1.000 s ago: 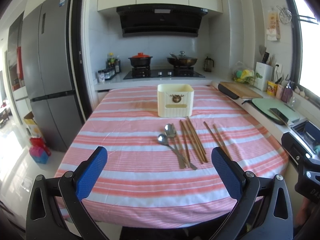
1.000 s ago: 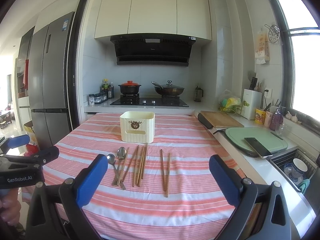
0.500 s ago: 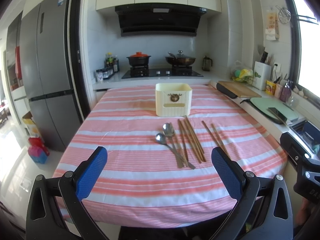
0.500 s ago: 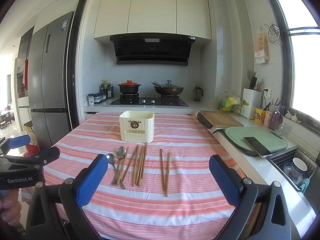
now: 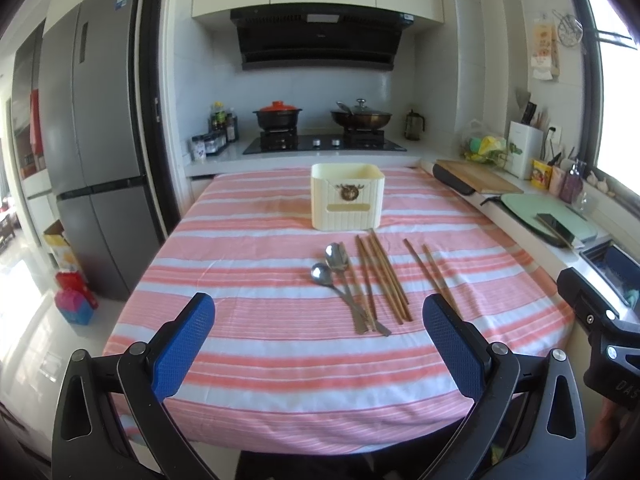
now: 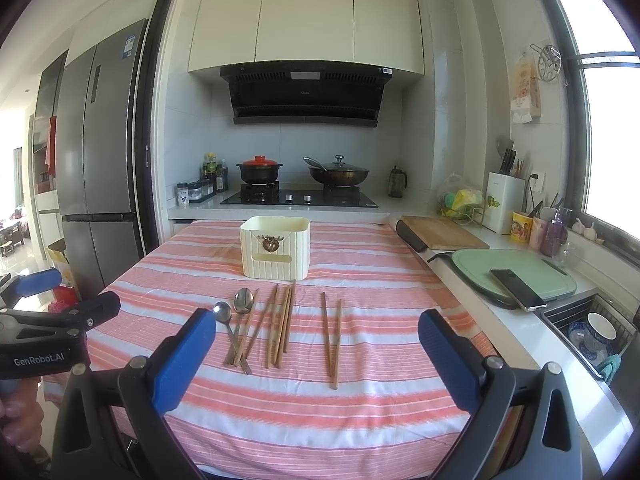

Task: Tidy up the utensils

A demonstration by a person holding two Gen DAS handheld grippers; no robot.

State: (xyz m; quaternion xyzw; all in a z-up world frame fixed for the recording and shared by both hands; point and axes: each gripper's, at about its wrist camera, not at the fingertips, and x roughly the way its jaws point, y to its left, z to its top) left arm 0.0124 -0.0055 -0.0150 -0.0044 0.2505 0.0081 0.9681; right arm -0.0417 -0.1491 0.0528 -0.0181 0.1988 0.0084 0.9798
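Worktop (image 5: 248,336): striped cloth.
Left wrist view: cream holder (image 5: 347,197), contents unseen; spoons (image 5: 335,270), chopsticks (image 5: 384,280) lying before it; left hand-held gripper (image 5: 318,346) spread wide, empty.
Right wrist view: right hand-held gripper (image 6: 316,354) spread, empty, hovering near edge.

my left gripper (image 5: 318,334): blue pads wide apart, nothing between, low at near edge of the counter (image 5: 256,344)
counter: pink-white striped cloth
holder (image 5: 347,197): cream, upright, far middle
spoons (image 5: 334,270): two, bowls toward holder, handles crossing near me
chopsticks (image 5: 382,276): bundle just right of spoons, touching them at the near ends
chopstick pair (image 5: 430,270): apart, further right
right gripper (image 5: 600,328): black body at my right edge, jaws out of frame
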